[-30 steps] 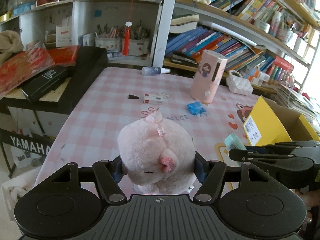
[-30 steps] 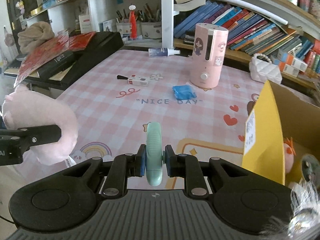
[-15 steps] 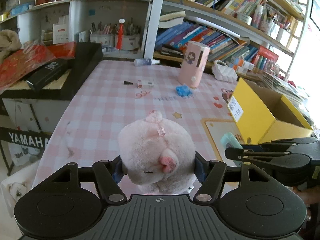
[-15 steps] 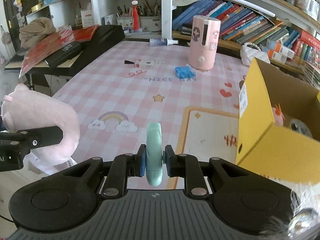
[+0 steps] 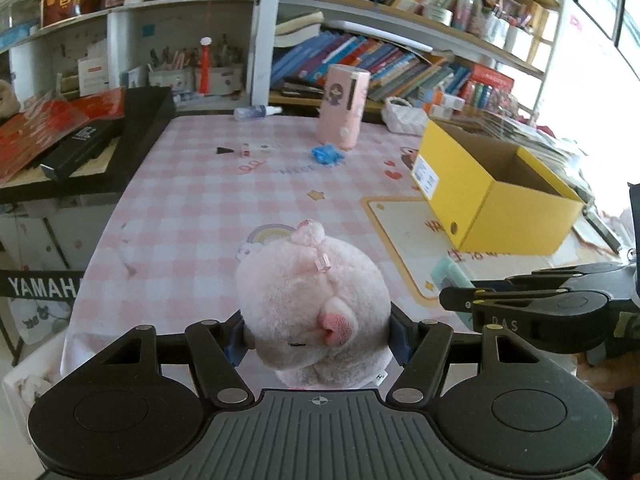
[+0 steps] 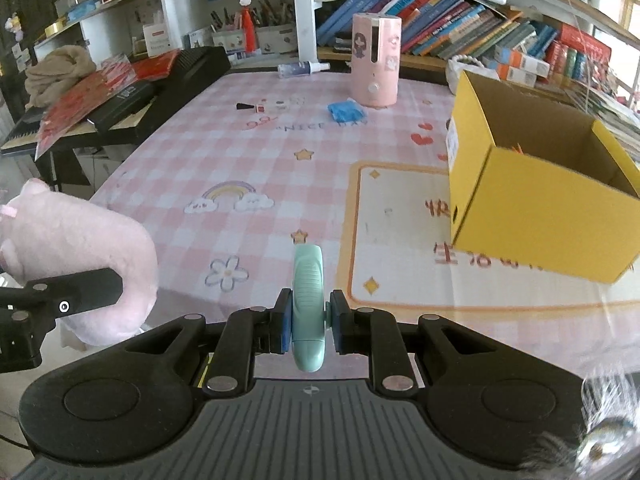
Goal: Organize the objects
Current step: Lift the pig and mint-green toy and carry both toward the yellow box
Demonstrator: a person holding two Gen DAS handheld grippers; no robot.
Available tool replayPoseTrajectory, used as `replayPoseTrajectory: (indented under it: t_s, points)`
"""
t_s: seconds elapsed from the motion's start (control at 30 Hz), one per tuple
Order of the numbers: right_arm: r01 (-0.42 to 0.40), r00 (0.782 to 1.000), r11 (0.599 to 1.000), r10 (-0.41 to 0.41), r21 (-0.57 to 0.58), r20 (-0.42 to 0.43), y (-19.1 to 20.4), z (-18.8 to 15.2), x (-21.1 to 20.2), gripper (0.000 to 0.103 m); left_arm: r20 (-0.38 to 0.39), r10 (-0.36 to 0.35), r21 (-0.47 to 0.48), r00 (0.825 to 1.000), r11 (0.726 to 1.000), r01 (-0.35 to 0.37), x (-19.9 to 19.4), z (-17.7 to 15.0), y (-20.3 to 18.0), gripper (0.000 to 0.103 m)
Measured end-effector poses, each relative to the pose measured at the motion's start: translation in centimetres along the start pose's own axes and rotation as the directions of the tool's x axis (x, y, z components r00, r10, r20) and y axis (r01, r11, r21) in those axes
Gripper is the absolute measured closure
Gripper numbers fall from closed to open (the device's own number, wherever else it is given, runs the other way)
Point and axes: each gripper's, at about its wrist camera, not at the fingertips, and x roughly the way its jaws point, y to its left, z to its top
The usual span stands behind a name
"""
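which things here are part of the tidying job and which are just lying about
Part of the job:
pink plush toy in the left hand-held gripper
mint green tool in the right hand-held gripper
yellow box

Lying about:
pink dispenser
spray bottle
blue wrapper
books

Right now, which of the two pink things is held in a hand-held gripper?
The pink plush pig, clamped in the left hand-held gripper. The tall pink canister stands free on the table's far side.
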Motion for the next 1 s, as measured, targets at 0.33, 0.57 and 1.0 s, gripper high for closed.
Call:
replayPoseTrajectory:
  t_s: [0.33, 0.57, 1.0]
  points:
    - [0.052, 0.998, 0.994, -0.049, 0.099, -0.031, -1.2, -3.4, -1.8, 0.085, -0.035, -0.064, 0.065, 0.997, 0.996, 0.066, -0.5, -1.4, -1.8, 0.037]
    - [0.115, 0.993, 0.981, -0.110, 0.159, -0.034, -3.0, -4.8, -3.3, 0.085, -0.049, -0.131, 0.121, 0.990, 0.983, 0.136, 0.3, -1.2, -3.8, 0.037]
    - [0.248, 0.969, 0.923, -0.241, 0.293, -0.059, -7.5, -7.3, -6.1, 0.085, -0.101, -0.268, 0.237, 0.958, 0.929, 0.284, 2.4, -0.6, -9.1, 0.037]
